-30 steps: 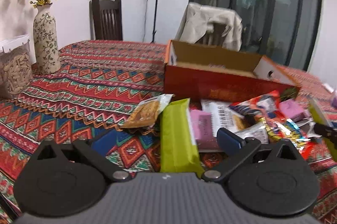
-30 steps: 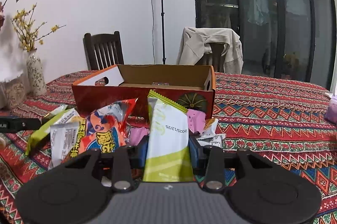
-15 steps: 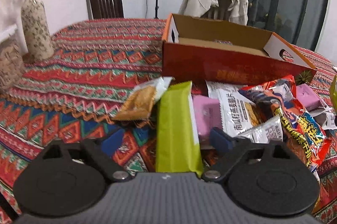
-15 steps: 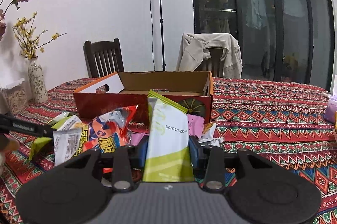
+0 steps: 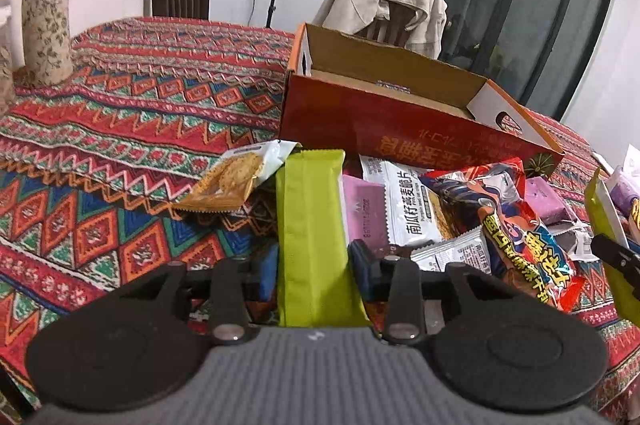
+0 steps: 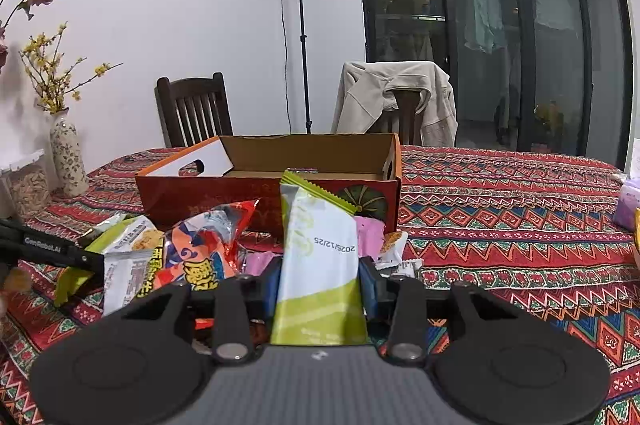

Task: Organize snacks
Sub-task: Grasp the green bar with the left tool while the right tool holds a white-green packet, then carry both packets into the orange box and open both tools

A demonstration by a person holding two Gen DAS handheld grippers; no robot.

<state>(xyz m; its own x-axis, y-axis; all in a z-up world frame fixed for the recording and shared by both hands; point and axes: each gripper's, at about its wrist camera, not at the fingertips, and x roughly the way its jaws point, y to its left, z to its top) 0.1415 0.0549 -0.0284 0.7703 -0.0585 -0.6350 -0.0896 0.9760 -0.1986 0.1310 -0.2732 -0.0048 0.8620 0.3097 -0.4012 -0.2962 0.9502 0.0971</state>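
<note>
Now our left gripper [image 5: 314, 265] is closing on the green packet [image 5: 312, 225] while our right gripper [image 6: 320, 281] stays clamped on a white-green packet [image 6: 318, 257] (both bound, we reckon, for the box [image 6: 280, 161]).

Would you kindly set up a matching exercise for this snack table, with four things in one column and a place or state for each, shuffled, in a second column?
Things:
1. plain green packet
2. white-and-green packet
3. red cardboard box
4. beige jacket

Places or states:
A. draped over a chair back
B. open-topped, behind the snack pile
C. flat on the table, between the closing jaws of the left gripper
D. held upright in the right gripper

Pairs: 1-C, 2-D, 3-B, 4-A
</note>
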